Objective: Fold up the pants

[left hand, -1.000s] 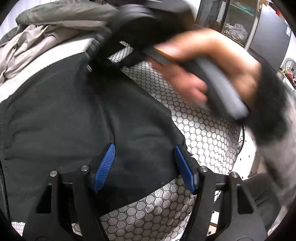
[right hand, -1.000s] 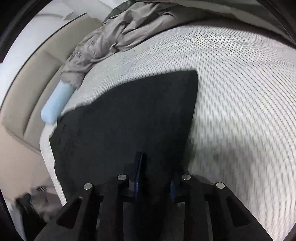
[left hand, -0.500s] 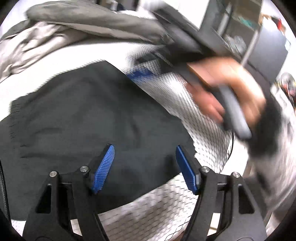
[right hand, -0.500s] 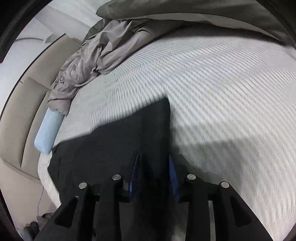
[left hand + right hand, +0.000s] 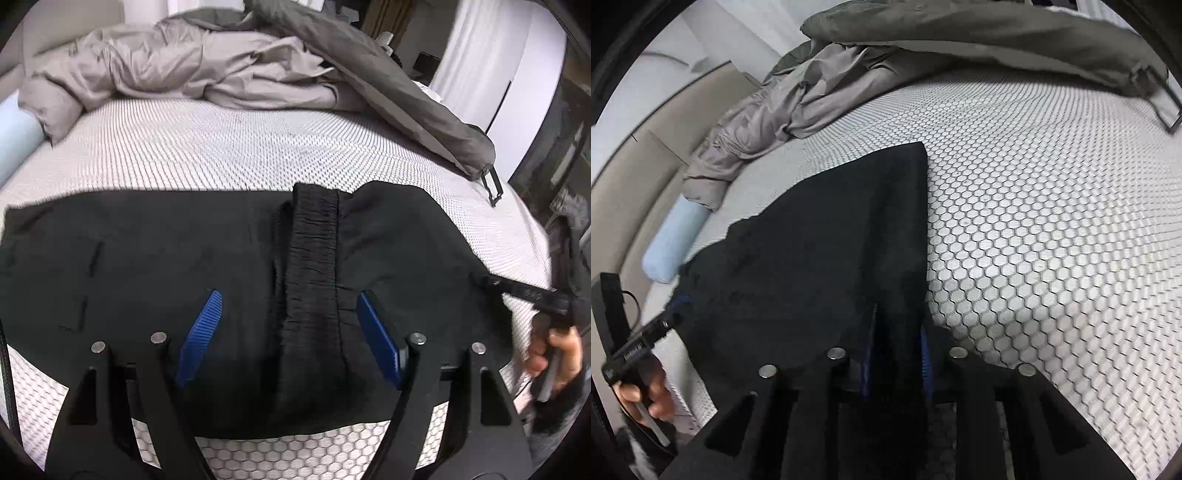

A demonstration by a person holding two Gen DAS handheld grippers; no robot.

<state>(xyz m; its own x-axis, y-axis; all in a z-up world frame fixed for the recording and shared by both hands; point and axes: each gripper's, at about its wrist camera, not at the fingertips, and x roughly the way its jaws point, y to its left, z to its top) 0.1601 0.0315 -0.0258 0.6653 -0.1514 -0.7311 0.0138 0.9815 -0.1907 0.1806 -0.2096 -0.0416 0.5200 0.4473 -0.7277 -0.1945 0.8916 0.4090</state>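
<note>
No readable writing anywhere; the white print on the right hand-held gripper's arm is too blurry. Going left to right across the black pants point(image 5: 166, 258): they lie flat on the bed point(image 5: 229, 155), the left hand-held gripper point(image 5: 288, 339) hangs spread above the gathered waistband point(image 5: 314, 266), and the right hand-held gripper point(image 5: 895, 360) is pinching the pants' right edge. A second ago the right one blocked the left view; now it's pulled off to the pants' right side.
</note>
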